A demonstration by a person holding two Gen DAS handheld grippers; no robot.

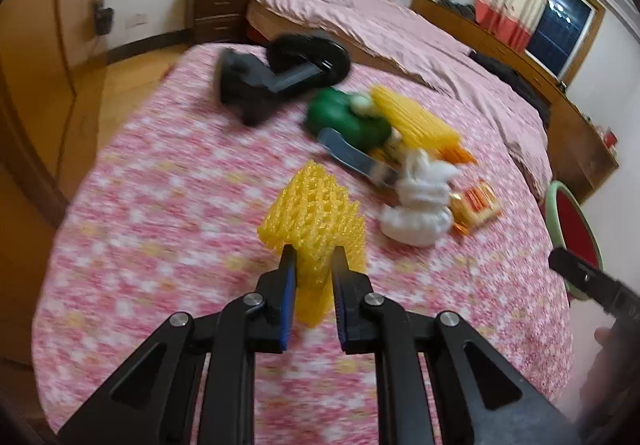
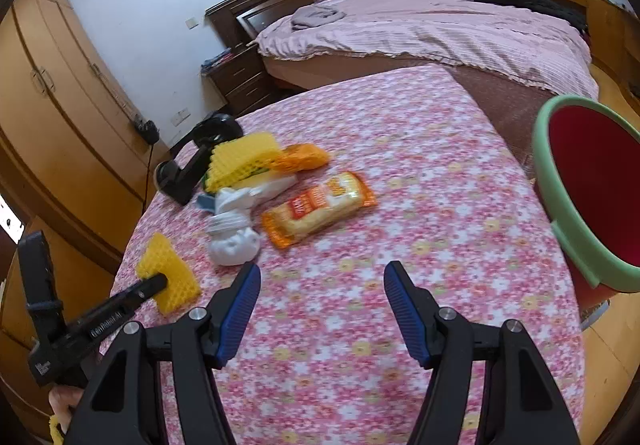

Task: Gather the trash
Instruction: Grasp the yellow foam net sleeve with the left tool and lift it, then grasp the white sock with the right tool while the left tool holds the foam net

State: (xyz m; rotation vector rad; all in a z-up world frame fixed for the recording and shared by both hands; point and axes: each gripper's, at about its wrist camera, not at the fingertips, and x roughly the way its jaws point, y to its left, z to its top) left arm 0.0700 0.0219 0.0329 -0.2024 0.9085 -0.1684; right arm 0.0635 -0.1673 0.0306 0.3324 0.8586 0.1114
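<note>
Trash lies in a loose heap toward the far left of the pink flowered tablecloth (image 2: 400, 173), and 1 piece of it is already gripped. That piece is a yellow foam fruit net (image 1: 316, 221): the left gripper (image 1: 314, 265) has its 2 blue-padded jaws drawn in on the net's near end, squeezing it, while the rest of the net fans out beyond the tips. In the right wrist view the same net (image 2: 170, 273) shows at the left edge of the table, pinched at the tip of the left gripper's black fingers.

The right gripper (image 2: 320, 281) hangs over bare cloth near the middle of the table with its jaws spread wide apart and nothing between them.

The remaining trash sits together. A crumpled white wad (image 2: 234, 237) lies nearest, just left of an orange snack packet (image 2: 320, 209). Beyond them a second yellow foam net (image 2: 244, 157) rests on top of the heap, touching an orange wrapper (image 2: 304, 157) on its right. From the left wrist view a green wrapper (image 1: 344, 117) and a silvery packet (image 1: 360, 161) show in the same heap, blurred.

A black clamp-like stand (image 1: 276, 77) sits on the far left of the table, just beyond the heap. A red bin with a pale green rim (image 2: 588, 185) stands off the table's right edge. A bed with a pink cover (image 2: 420, 29) fills the far side of the room.
</note>
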